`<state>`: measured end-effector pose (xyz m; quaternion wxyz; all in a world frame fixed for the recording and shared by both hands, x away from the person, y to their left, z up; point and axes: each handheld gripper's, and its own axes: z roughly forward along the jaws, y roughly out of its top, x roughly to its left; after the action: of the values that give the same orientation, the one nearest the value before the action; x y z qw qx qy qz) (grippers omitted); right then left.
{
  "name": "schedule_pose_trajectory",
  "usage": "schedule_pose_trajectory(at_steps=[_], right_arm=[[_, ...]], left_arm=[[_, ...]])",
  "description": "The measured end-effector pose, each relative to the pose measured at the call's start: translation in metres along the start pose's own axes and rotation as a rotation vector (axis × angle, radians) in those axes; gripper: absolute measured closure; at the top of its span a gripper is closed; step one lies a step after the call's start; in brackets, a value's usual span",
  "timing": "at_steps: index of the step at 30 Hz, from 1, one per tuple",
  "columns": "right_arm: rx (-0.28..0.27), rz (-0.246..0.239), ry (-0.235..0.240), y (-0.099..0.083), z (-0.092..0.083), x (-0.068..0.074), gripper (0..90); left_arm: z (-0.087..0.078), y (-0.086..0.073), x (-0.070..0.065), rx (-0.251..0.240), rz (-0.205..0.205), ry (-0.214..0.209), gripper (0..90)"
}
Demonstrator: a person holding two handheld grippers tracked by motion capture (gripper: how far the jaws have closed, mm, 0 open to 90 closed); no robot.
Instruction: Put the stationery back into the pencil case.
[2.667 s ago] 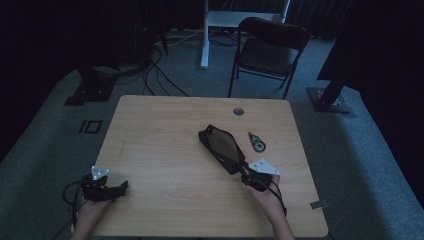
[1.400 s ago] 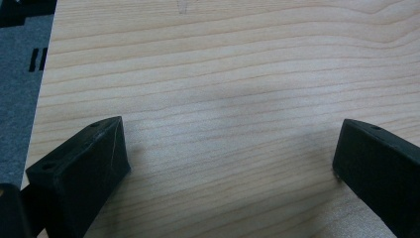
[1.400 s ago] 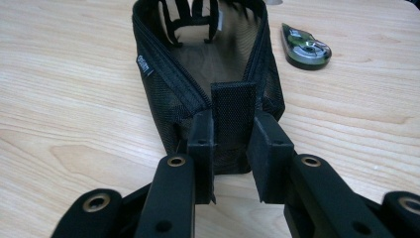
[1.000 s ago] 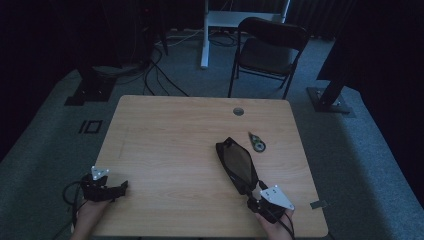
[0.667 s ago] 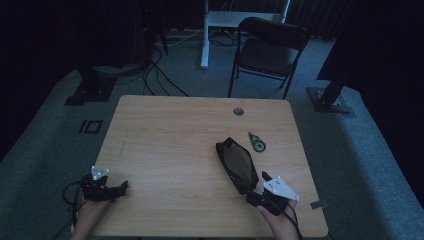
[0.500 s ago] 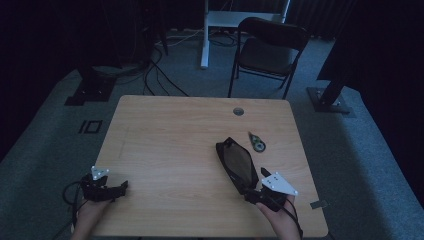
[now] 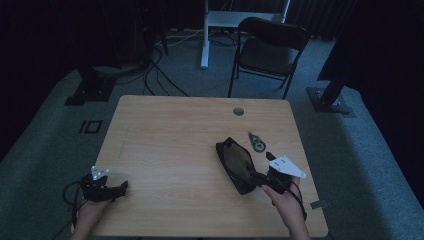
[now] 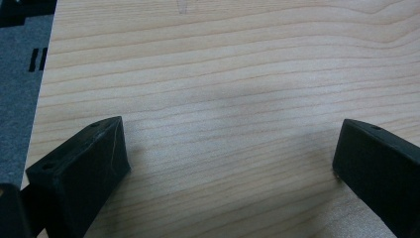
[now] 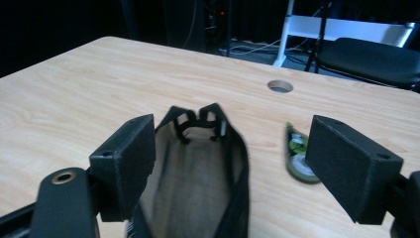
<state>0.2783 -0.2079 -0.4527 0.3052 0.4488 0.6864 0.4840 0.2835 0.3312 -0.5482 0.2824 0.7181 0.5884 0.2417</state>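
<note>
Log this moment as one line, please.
right gripper: open, jaws just opened, above black mesh pouch | left gripper: open, empty | green tape dispenser: beside pouch

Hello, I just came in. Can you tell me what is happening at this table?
A person sits at a wooden table with a claw in each hand. The right claw has just been opening over a black mesh pouch, which lies flat on the table with nothing pressing on it. A small green tape dispenser lies just beyond it. The left claw rests open near the table's left front corner, with only bare wood between its jaws.
</note>
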Motion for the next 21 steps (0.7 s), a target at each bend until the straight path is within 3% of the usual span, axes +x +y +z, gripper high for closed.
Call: schedule_pose_trajectory(at_steps=[21], right_arm=[[0.061,0.053,-0.055,0.003,0.06,-0.05,13.4]], left_arm=[[0.0,0.0,0.0,0.0,-0.002,-0.001,0.8]])
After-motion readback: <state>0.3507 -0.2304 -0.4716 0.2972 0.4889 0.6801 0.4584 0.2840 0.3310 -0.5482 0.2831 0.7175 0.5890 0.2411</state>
